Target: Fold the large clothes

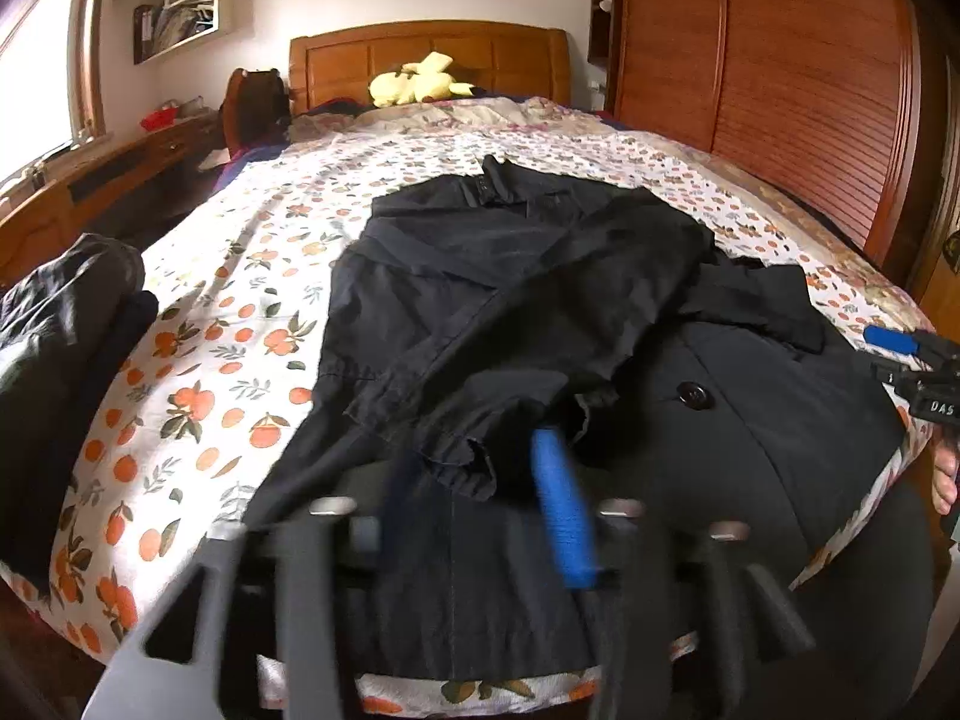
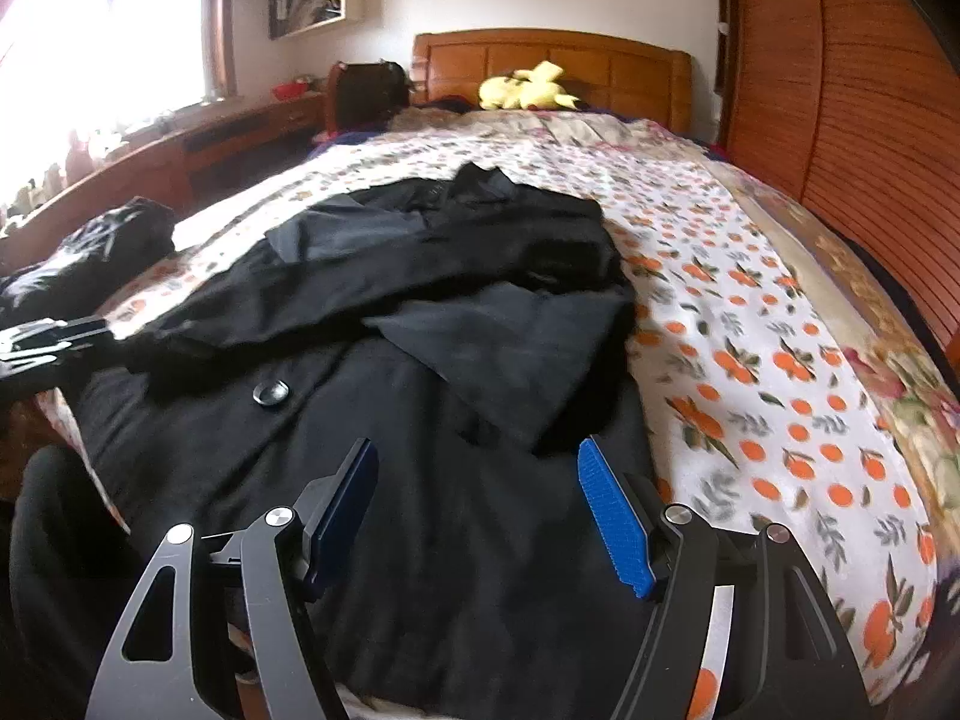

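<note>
A black coat [image 2: 372, 420] lies spread on the bed [image 2: 780, 324], its long axis running from the near edge toward the headboard [image 2: 552, 60], with a sleeve [image 1: 480, 348] thrown across the chest. The left gripper [image 1: 510, 480] is pinching the cuff [image 1: 474, 456] of that sleeve; one blue pad shows, the frame blurred. The right gripper [image 2: 480, 510] is spread wide, hovering over the coat's lower body near the right hem, touching nothing. The coat lies straight ahead of both. The left gripper, already on cloth, seems placed to carry the sleeve across; the right is nearer the right side.
</note>
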Demonstrator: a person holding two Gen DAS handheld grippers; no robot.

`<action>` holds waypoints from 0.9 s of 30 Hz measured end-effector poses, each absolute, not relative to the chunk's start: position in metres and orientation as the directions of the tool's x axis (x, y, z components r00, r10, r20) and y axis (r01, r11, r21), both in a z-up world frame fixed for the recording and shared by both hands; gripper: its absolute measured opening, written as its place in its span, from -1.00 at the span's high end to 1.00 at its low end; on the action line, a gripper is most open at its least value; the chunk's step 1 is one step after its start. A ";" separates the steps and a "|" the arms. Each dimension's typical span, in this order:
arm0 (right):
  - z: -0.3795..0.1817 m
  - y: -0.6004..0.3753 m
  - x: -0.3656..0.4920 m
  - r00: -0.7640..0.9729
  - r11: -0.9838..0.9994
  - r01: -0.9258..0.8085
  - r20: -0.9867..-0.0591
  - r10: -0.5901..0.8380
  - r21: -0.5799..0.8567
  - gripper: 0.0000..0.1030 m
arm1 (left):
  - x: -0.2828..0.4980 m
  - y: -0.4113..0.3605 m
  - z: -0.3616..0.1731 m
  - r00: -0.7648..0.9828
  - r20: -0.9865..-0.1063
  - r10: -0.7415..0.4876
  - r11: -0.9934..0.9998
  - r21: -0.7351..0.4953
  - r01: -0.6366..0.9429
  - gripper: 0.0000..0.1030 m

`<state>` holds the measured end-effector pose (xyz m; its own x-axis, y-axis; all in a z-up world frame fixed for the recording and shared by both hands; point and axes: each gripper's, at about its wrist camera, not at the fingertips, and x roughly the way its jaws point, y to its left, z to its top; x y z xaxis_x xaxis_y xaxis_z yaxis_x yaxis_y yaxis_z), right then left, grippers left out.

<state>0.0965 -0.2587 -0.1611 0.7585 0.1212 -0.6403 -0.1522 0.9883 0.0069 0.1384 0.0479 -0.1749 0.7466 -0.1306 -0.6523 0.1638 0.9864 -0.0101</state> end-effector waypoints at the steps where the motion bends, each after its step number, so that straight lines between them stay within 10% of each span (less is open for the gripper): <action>1: -0.163 -0.261 0.096 0.756 0.989 -0.145 -0.645 0.112 0.002 -0.29 | 0.135 0.051 -0.174 0.756 -0.643 -0.125 0.988 -0.008 0.156 -0.40; 5: -0.170 -0.278 0.095 0.745 0.995 -0.104 -0.664 0.068 -0.014 -0.29 | 0.124 0.069 -0.173 0.780 -0.619 -0.089 0.994 -0.001 0.113 -0.87; 16: -0.187 -0.301 0.108 0.678 0.995 -0.100 -0.732 0.069 0.001 -0.27 | 0.127 0.125 -0.193 0.750 -0.661 0.001 1.000 0.000 -0.001 -0.87; 22: -0.188 -0.289 0.111 0.657 0.987 -0.157 -0.743 0.125 0.027 0.34 | 0.130 0.142 -0.201 0.739 -0.674 0.018 0.999 -0.010 -0.033 -0.87; 27: -0.183 -0.281 0.106 0.664 0.983 -0.181 -0.736 0.130 0.011 0.33 | 0.129 0.147 -0.210 0.723 -0.690 0.016 0.999 -0.018 -0.040 -0.87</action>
<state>0.1058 -0.2807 -0.1832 0.6642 0.1304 -0.7361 -0.1807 0.9835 0.0111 0.1293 0.1472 -0.2096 0.7233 0.0165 -0.6903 -0.0401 0.9990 -0.0182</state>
